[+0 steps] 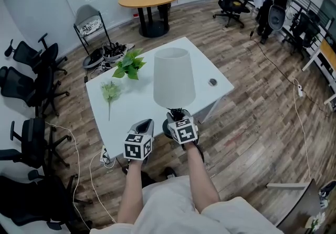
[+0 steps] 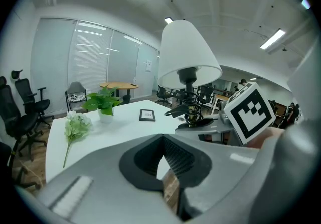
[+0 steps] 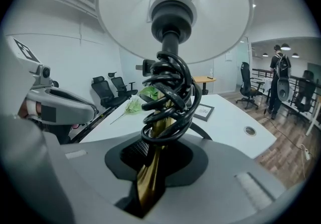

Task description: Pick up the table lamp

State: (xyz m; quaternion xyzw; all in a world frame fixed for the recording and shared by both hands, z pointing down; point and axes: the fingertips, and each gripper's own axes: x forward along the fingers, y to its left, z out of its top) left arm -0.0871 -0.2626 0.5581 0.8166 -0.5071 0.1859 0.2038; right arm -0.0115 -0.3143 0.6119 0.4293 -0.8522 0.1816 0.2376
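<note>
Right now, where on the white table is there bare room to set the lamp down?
Bare table lies near-left, between the flower stem and the near edge, and right of the lamp, around the grommet out to the right corner. Crowded: the far-left corner, with the potted plant.

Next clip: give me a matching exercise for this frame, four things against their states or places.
Things:
1. table lamp
2. left gripper
3. flower stem
4. potted plant

States:
A. lying flat on the table
B. holds nothing
C. brass stem clamped in the right gripper
D. standing upright on the table

Pairs: 1-C, 2-B, 3-A, 4-D
</note>
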